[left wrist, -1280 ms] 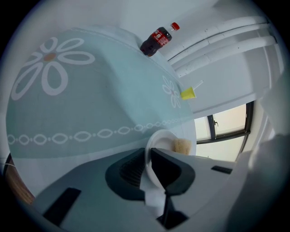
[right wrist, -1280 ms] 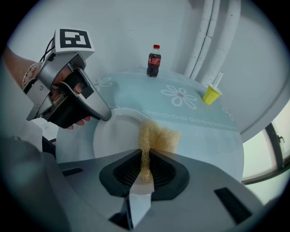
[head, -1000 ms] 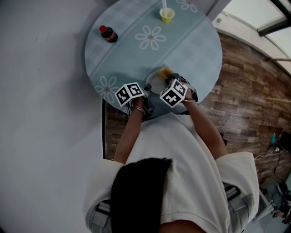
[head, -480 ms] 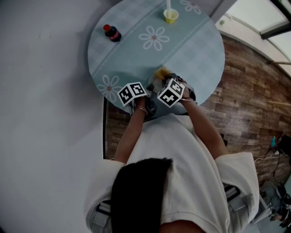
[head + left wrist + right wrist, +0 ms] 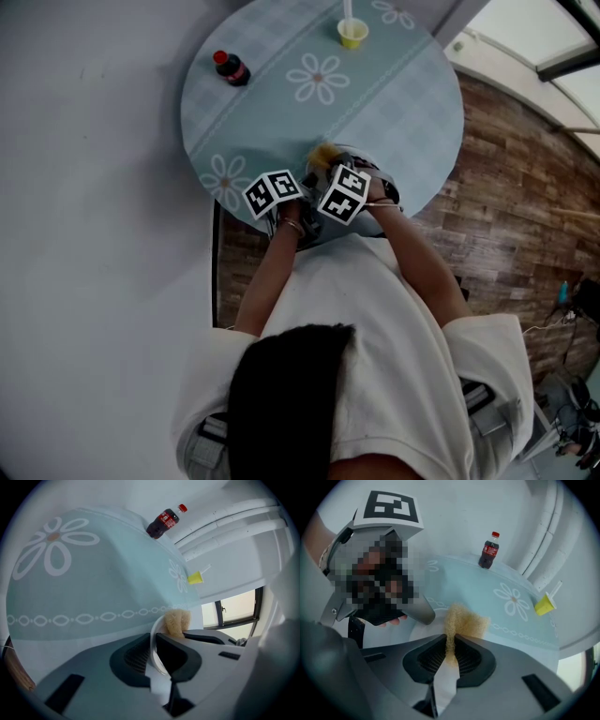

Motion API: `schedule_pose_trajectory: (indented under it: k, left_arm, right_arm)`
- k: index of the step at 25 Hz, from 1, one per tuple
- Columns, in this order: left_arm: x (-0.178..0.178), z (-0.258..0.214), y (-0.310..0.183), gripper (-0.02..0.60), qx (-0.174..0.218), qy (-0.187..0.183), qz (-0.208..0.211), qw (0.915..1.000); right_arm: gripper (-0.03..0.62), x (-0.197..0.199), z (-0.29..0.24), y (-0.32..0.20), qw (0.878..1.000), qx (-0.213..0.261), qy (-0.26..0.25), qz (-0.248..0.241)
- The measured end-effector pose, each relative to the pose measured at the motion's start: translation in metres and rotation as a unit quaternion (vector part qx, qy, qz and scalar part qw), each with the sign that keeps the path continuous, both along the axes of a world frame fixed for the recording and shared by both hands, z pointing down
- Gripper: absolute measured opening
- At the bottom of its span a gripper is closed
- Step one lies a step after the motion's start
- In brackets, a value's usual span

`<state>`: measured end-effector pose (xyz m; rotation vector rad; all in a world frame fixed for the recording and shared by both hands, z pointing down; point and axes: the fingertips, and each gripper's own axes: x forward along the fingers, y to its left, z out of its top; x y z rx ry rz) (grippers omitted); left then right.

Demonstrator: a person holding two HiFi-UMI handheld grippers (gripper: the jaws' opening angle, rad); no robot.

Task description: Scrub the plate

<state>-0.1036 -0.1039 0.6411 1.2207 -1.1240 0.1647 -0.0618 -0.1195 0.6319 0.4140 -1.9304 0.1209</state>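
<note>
— So where is the plate (image 5: pixel 157 627) just now?
— At the near edge of the round desk (image 5: pixel 394 103), right in front of the person. The left tongs (image 5: pixel 153 643) are clenched on the rim at its left side, one jaw on each face of it.
— And on the other side?
— The right tongs (image 5: pixel 450 638) are clamped on a yellowish fibrous scrubber (image 5: pixel 466 619). Its tuft sticks out past the jaw tips and sits over the right part of the plate, just beside the left tongs. In the head view the two marker cubes are close side by side above it.
— Any containers about?
— Two, both well apart from the plate. A small cola bottle (image 5: pixel 231 67) with a red cap stands upright near the desk's far left edge, with dark drink inside. A yellow cup (image 5: pixel 352 33) stands at the far edge with a white straw in it. What else it holds I cannot tell.
— How does the plate look?
— White, round and plain, with a thin raised rim. In the head view most of it is hidden under the tongs.
</note>
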Motion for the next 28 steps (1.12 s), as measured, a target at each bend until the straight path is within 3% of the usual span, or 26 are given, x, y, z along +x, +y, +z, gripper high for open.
schedule_pose_trajectory:
  k: [6, 15, 20, 28]
  left_arm:
    - [0.0, 0.0, 0.001, 0.048, 0.0, -0.001, -0.01, 1.0]
    - [0.0, 0.0, 0.001, 0.048, -0.003, 0.01, -0.016, 0.9998]
    - [0.0, 0.001, 0.001, 0.048, -0.008, 0.016, -0.024, 0.9996]
    - [0.0, 0.0, 0.001, 0.048, -0.012, 0.027, -0.025, 0.9993]
  right_arm:
    - [0.063, -0.004, 0.001, 0.016, 0.998, -0.018, 0.015, -0.05]
    - [0.063, -0.002, 0.001, 0.027, 0.998, -0.036, 0.017, -0.05]
    - [0.063, -0.002, 0.0, 0.035, 0.997, -0.068, 0.005, -0.033]
    - [0.063, 0.006, -0.002, 0.046, 0.996, -0.073, 0.026, -0.043]
